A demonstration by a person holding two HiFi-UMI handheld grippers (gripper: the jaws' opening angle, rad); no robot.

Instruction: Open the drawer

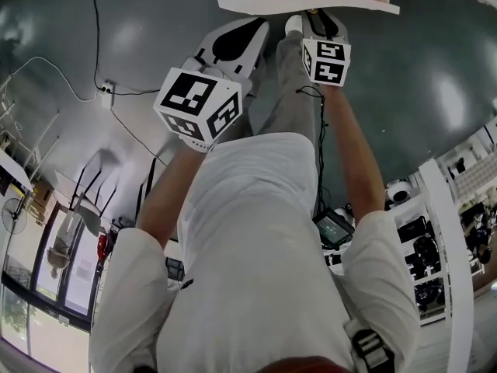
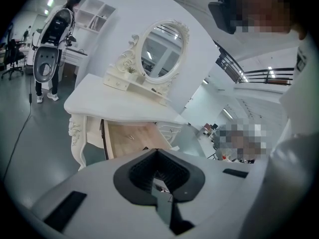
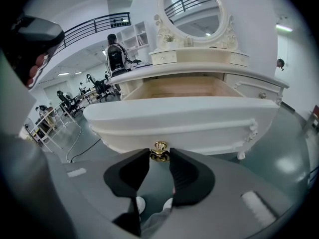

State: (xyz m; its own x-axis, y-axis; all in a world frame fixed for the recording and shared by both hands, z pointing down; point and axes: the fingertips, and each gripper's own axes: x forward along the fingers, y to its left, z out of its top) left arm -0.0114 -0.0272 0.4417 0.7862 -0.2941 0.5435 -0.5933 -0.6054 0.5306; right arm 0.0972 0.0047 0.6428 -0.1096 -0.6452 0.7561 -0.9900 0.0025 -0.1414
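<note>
Brass knob [image 3: 159, 147] on the near front of the white drawer [image 3: 184, 116] is being clamped by the right gripper [image 3: 159, 154], likely for pulling, the drawer sitting well out from under the surface [image 2: 114, 101], while the left gripper [image 2: 157, 152], closed and empty, is idling off to the left.

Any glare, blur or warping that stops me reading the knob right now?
Right gripper view: sharp and evenly lit; the wide-angle lens bows the drawer front, but the gold knob is crisp. Head view: pale ceiling-light glare on the floor, strong edge warping. Left gripper view: dark vignetted corners; dressing table legible.
</note>
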